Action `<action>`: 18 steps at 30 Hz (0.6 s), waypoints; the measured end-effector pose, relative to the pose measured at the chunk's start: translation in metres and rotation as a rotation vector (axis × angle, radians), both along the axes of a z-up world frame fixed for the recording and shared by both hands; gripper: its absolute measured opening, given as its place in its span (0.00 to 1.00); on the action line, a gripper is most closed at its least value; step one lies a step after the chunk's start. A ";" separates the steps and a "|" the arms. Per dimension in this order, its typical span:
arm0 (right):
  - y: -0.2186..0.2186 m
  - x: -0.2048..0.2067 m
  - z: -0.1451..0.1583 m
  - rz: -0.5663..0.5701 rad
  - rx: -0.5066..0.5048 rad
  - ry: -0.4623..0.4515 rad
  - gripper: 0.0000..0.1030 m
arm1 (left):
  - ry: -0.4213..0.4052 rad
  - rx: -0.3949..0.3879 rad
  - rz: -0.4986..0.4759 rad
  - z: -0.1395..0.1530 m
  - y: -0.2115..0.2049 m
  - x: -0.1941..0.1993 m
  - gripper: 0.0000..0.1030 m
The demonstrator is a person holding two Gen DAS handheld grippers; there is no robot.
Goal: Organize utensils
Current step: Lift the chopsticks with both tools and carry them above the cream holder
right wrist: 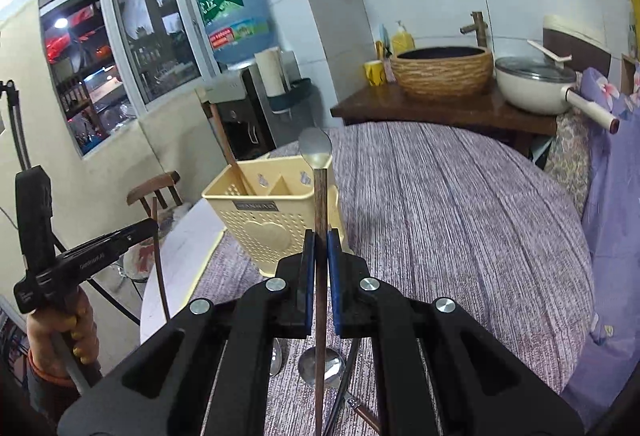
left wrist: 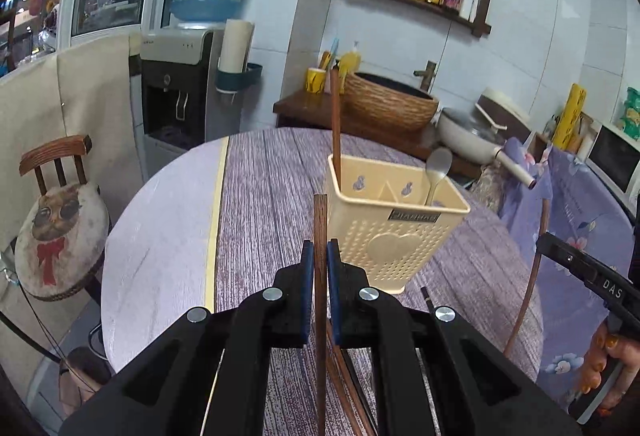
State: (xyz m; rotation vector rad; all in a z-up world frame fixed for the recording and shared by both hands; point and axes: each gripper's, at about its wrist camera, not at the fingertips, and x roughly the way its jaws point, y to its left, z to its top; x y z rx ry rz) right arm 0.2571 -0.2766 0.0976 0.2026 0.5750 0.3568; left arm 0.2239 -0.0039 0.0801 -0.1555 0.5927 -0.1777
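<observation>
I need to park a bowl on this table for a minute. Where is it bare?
Bare: the table right of the holder, out to its far edge, and the pale strip to the holder's left. Crowded: the near edge, where spoons and chopsticks lie below both grippers.

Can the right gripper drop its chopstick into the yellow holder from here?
Probably yes. The right gripper holds a chopstick upright near the holder, whose open top looks unobstructed.
</observation>
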 end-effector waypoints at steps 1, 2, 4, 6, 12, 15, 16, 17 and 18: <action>-0.001 -0.004 0.004 0.003 0.004 -0.011 0.07 | -0.004 -0.012 -0.007 0.003 0.001 -0.001 0.08; -0.002 -0.007 0.007 0.006 0.006 -0.019 0.07 | -0.006 -0.020 -0.010 0.005 0.003 -0.002 0.08; -0.004 -0.011 0.012 0.011 0.008 -0.030 0.07 | -0.020 -0.019 -0.010 0.009 0.003 -0.005 0.08; -0.003 -0.013 0.014 0.019 0.002 -0.035 0.07 | -0.029 -0.015 -0.012 0.011 0.003 -0.008 0.08; 0.001 -0.012 0.015 0.038 0.001 -0.036 0.07 | -0.041 -0.007 -0.017 0.015 0.003 -0.011 0.08; 0.002 -0.013 0.018 0.050 0.005 -0.040 0.07 | -0.053 -0.002 -0.015 0.019 0.005 -0.013 0.08; 0.003 -0.014 0.020 0.052 0.003 -0.044 0.07 | -0.056 -0.002 -0.016 0.021 0.006 -0.013 0.08; 0.004 -0.014 0.021 0.055 0.000 -0.047 0.07 | -0.057 -0.002 -0.017 0.022 0.006 -0.013 0.08; 0.005 -0.013 0.021 0.059 0.000 -0.047 0.07 | -0.057 -0.005 -0.021 0.024 0.007 -0.013 0.08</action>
